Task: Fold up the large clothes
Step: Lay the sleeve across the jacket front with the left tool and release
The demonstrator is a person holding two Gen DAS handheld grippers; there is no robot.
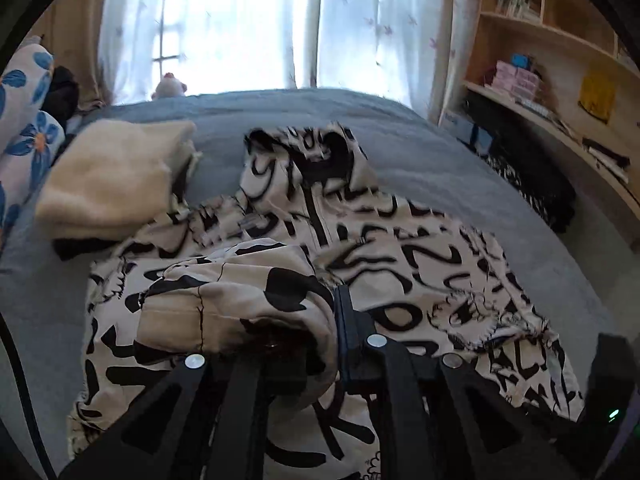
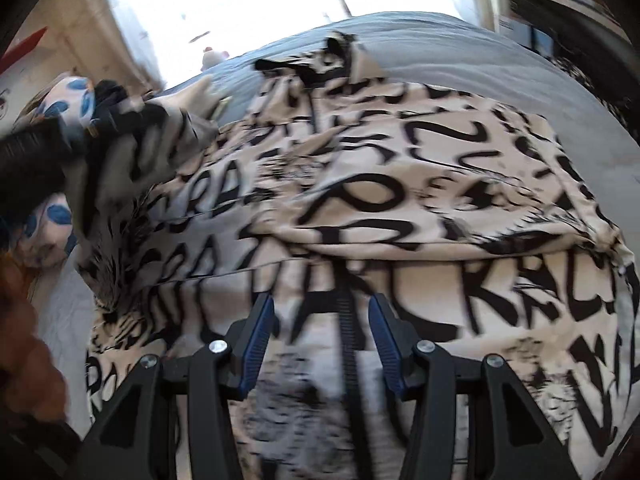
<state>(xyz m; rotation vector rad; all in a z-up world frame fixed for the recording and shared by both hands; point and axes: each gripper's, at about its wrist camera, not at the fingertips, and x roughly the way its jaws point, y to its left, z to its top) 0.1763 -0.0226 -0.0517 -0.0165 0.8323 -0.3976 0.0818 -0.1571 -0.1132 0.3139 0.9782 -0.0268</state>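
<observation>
A large white jacket [image 1: 400, 256] printed with black lettering lies spread on the blue-grey bed [image 1: 440, 160], zip facing up. My left gripper [image 1: 324, 320] is shut on a bunched fold of its sleeve [image 1: 240, 292], which drapes over the left finger and hides it. In the right wrist view the same jacket [image 2: 380, 160] fills the frame. There my right gripper [image 2: 322, 340] hovers open just above it, blue pads [image 2: 258, 344] apart with the zip [image 2: 347, 344] running between them. The left gripper [image 2: 80, 136] shows at the upper left, holding lifted fabric.
A folded cream garment [image 1: 112, 184] lies on the bed left of the jacket. A blue-flowered pillow [image 1: 24, 132] is at the far left, a small plush toy [image 1: 170, 86] by the curtained window. Wooden shelves [image 1: 540, 40] stand along the right, with a dark patterned cloth [image 1: 532, 196] beside the bed.
</observation>
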